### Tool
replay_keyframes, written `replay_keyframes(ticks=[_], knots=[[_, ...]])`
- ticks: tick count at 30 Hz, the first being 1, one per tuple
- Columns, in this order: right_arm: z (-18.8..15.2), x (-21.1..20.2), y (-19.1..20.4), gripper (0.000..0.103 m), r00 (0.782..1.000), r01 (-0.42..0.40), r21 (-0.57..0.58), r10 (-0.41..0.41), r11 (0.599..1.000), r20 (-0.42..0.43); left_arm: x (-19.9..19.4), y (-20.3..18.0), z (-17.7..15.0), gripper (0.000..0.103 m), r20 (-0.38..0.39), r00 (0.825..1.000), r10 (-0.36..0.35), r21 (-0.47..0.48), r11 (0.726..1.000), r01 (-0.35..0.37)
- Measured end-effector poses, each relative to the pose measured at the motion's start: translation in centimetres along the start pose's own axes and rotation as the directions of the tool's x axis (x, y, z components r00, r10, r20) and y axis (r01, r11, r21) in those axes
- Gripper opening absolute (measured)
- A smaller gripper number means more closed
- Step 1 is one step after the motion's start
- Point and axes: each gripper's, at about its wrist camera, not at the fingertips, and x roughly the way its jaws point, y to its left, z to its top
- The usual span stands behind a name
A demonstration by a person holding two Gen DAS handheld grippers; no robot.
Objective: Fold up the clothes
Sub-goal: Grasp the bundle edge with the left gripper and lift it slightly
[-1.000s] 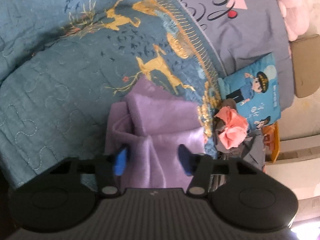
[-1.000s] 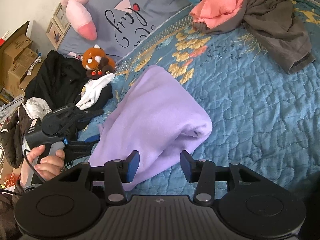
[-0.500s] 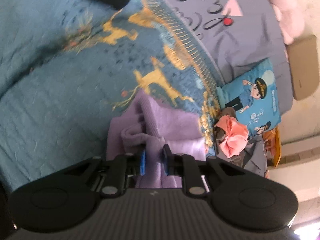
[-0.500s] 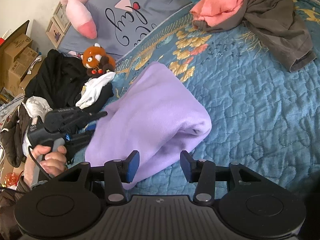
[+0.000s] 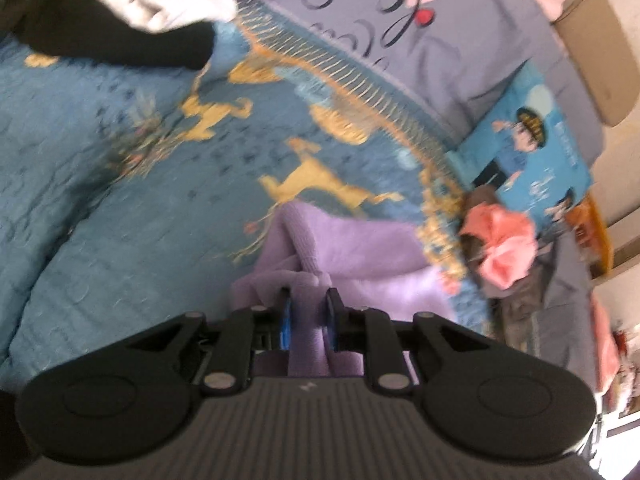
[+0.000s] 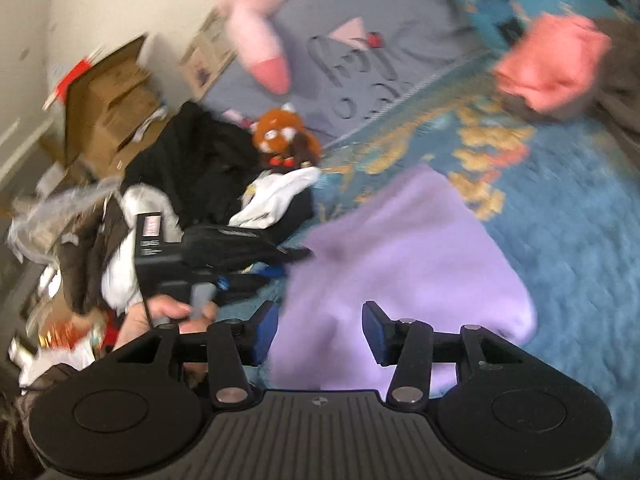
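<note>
Left gripper (image 5: 307,318) has just clamped: a second ago its blue pads sat wide apart either side of the lavender fleece garment (image 5: 360,256), now they are nearly together with a bunched ridge of that fabric pinched between them, so the left side has its hold. Right gripper (image 6: 318,332) is about half open, jaws parted with nothing pressed between them; it hovers just over the near edge of the same garment (image 6: 404,256), no grip. Garment lies partly folded on the blue quilted bedspread (image 5: 120,220), near the grey lettered pillow (image 5: 400,24), with its left edge gathered up in the left gripper (image 6: 256,254), which the person's hand (image 6: 168,314) is holding at the left of the right wrist view. Compared with the earlier frames both views are now motion-blurred and the framing has shifted, so both hands look to be on the move. The pile of coral and grey clothes (image 6: 560,64) sits well apart at the far side, untouched. Judgement: the grasp step is done on the left, the next fold can start, and the right gripper probably needs its own hold or a holding-down position first. Risk: thick fleece slipping out of a shallow pinch.
</note>
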Motion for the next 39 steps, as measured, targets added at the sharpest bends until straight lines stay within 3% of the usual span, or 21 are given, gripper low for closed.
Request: replay_keyframes(ticks=[4,9,12,14,19,21,24,27,30,39], knots=[[-0.6,4.3,2.5,0.047,0.994,0.028,-0.166,-0.045,0.986,-0.1,0.3,0.6,-0.5,0.02,0.001,1.0,0.004,0.014,1.0,-0.004],[-3.7,8.5,2.1,0.05,0.956,0.111,-0.24,-0.169,0.964,-0.238,0.9,1.2,-0.4,0.024,-0.024,0.999,0.031,0.027,0.999,-0.03],[-3.4,8.3,1.4,0.05,0.96,0.098,-0.196,-0.145,0.976,-0.239,0.4,1.5,-0.6,0.031,-0.012,0.999,0.036,0.014,0.999,-0.036],[-3.0,7.6,1.4,0.049,0.965,0.086,-0.176,-0.126,0.981,-0.229,-1.0,1.4,-0.6,0.028,0.014,1.0,0.025,0.018,1.0,-0.025],[-2.4,3.9,3.1,0.051,0.993,-0.029,-0.208,0.004,0.978,-0.119,-5.8,-0.6,-0.6,0.036,0.092,0.994,-0.052,0.112,0.993,0.041],[-2.7,4.0,3.5,0.052,0.989,-0.065,-0.229,0.033,0.971,-0.142,-6.5,-1.6,-0.5,0.042,0.083,0.993,-0.089,0.153,0.985,0.076],[-3.6,5.9,3.5,0.053,0.973,-0.091,-0.227,0.038,0.97,-0.228,-5.4,-3.2,-1.1,0.042,0.004,0.993,-0.12,0.202,0.972,0.117],[-4.5,8.1,3.2,0.054,0.959,-0.058,-0.258,-0.017,0.964,-0.282,-3.1,-4.5,-2.4,0.042,-0.093,0.991,-0.094,0.251,0.961,0.114],[-4.8,9.2,2.5,0.054,0.951,-0.037,-0.25,-0.042,0.968,-0.305,-0.2,-4.7,-4.0,0.042,-0.16,0.987,0.011,0.276,0.961,0.034],[-5.2,8.5,3.4,0.056,0.955,-0.05,-0.337,-0.053,0.94,-0.292,1.1,-3.9,-4.2,0.039,-0.128,0.989,0.069,0.24,0.97,-0.036]])
